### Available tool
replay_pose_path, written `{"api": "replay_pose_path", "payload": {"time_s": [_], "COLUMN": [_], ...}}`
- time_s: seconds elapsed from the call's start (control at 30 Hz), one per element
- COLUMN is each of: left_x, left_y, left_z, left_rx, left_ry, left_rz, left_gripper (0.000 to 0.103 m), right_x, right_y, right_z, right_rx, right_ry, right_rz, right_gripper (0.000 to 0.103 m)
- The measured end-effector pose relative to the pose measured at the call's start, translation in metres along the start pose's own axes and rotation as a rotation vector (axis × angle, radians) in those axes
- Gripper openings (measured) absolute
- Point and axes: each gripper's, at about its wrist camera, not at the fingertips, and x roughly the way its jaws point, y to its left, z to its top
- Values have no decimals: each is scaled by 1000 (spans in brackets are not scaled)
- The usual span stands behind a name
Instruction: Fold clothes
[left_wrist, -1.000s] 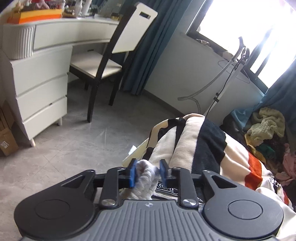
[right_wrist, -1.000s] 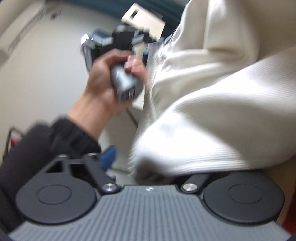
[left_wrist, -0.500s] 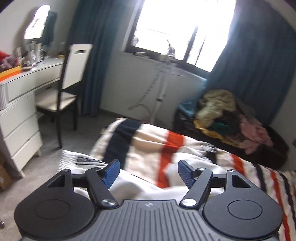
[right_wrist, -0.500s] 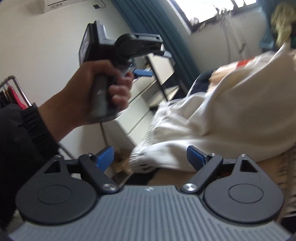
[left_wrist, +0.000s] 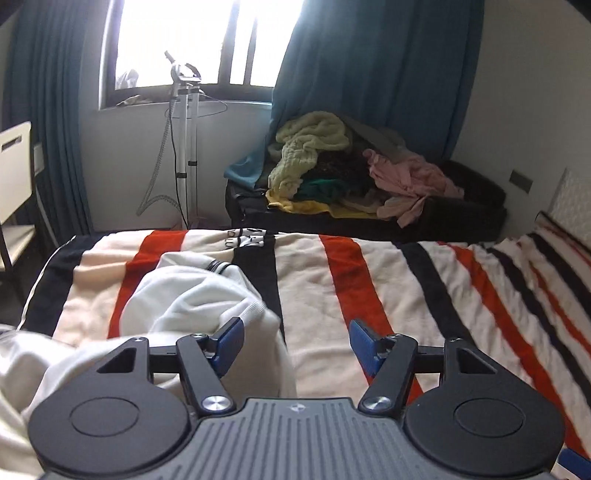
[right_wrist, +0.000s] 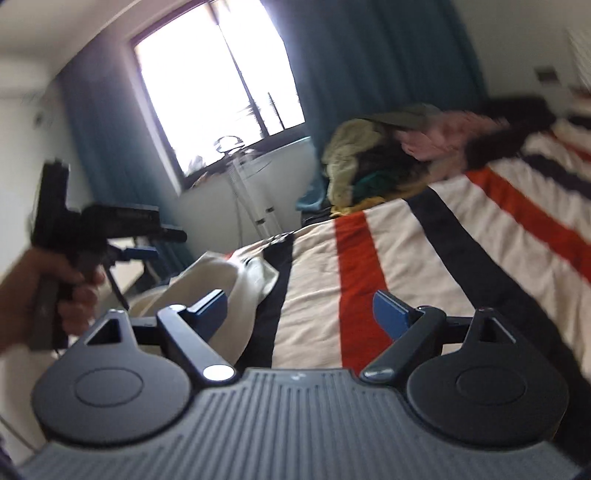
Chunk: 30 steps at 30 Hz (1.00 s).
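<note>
Here, the left gripper (left_wrist: 295, 341) is seen with its blue pads spread wide and nothing between them. A white garment (left_wrist: 192, 299) is heaped just past and under its left finger, bunched near the left end of the bed, with a fold spilling toward the near left corner of the view. The right gripper (right_wrist: 299, 310) is likewise held wide apart and empty; in its blurred view the same garment (right_wrist: 221, 280) is found beside its left finger, lying on the striped blanket (right_wrist: 369, 258). The blanket (left_wrist: 369, 288), banded in cream, orange and black, is spread across the bed, and its right part is left bare. To the left in the right wrist view, the left hand (right_wrist: 55, 291) is seen wrapped around the handle of its gripper. Beyond the far edge of the bed, a pile of clothes (left_wrist: 351, 173) is heaped on a dark bench, and a garment steamer (left_wrist: 183, 147) is stood below the window (left_wrist: 203, 44).
</note>
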Motion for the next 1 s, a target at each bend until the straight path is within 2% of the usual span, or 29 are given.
{"api": "replay_pose_path", "payload": {"time_s": [0.07,0.13,0.17,0.23,0.33,0.37,0.4,0.57,0.67,0.8,0.93,1.0], "left_x": [26,53,66,92,132,142,142,103,49,-35,-82,-84], "left_y": [-14,-28,-35,-49,-70,-75,-77,-70,-73,-75,-71,-65], "left_z": [3,6,7,10,14,14,10,-7,-27,-76,-151,-187], "left_rx": [51,102,127,178,255,280,301,256,227,173,108,63], "left_ry": [22,43,54,76,108,116,115,43,-33,-123,-102,-55], "left_rz": [21,43,53,75,107,117,122,68,21,-104,-192,-218], "left_gripper": [60,55,49,41,23,10,3,2,1,1,1,1], "right_x": [14,44,56,77,113,123,127,116,100,81,62,56], "right_y": [-17,-13,-8,-9,-16,-18,-19,-25,-28,-23,-11,-4], "right_z": [-5,-21,-30,-37,-47,-51,-53,-49,-45,-40,-39,-41], "right_rx": [29,-56,-120,-197,-162,-149,-143,-101,-67,-77,-120,-138], "right_ry": [-19,-58,-107,-149,-83,-59,-43,-65,-94,-126,-135,-121], "right_rz": [-32,-153,-231,-313,-286,-273,-266,-278,-296,-293,-260,-228], "right_gripper": [88,87,89,89,87,87,87,87,87,87,87,87]}}
